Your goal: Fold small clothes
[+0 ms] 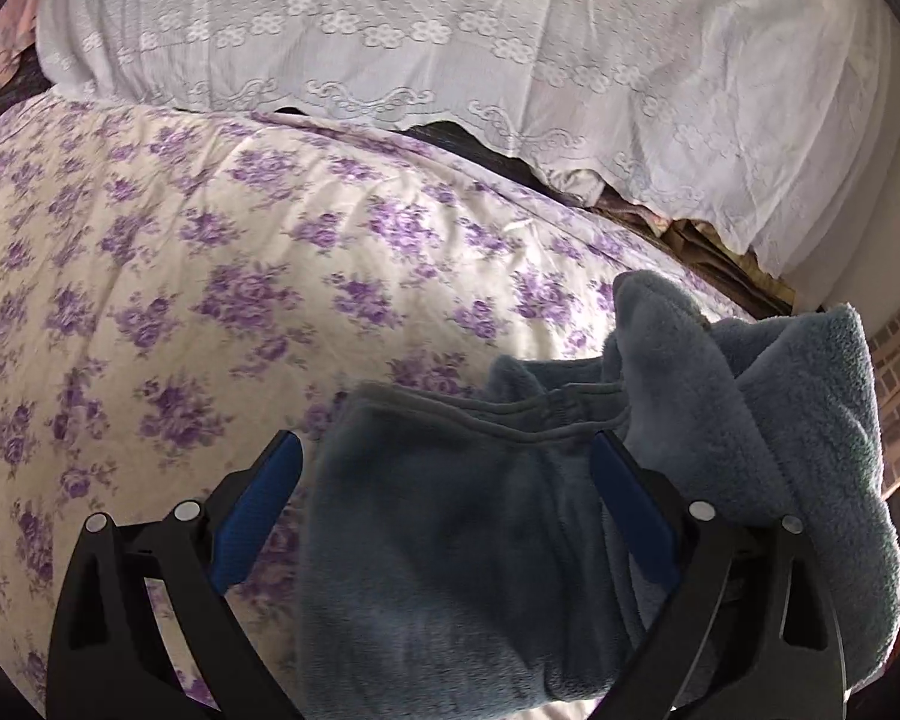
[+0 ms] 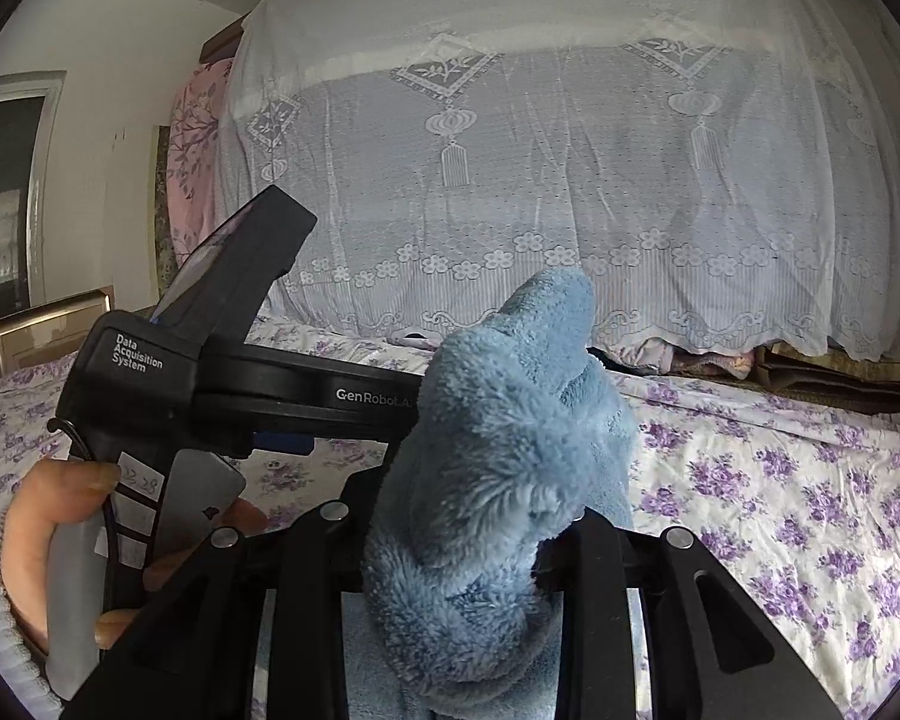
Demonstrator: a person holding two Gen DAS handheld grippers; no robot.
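Note:
A fluffy blue fleece garment [image 1: 468, 540] hangs bunched above the bed. In the left wrist view my left gripper [image 1: 444, 468] is open, its blue-padded fingers [image 1: 258, 504] spread wide, with the fleece lying between them and draped over the right finger. In the right wrist view my right gripper [image 2: 456, 522] is shut on a thick bunch of the same fleece [image 2: 498, 450], which hides its fingertips. The left gripper's black body [image 2: 222, 384] shows at the left of that view, held by a hand.
The bed is covered by a cream sheet with purple flowers [image 1: 180, 300], also in the right wrist view [image 2: 780, 480]. A white lace cover [image 2: 570, 180] drapes over furniture behind the bed. A wooden headboard [image 2: 48, 318] stands far left.

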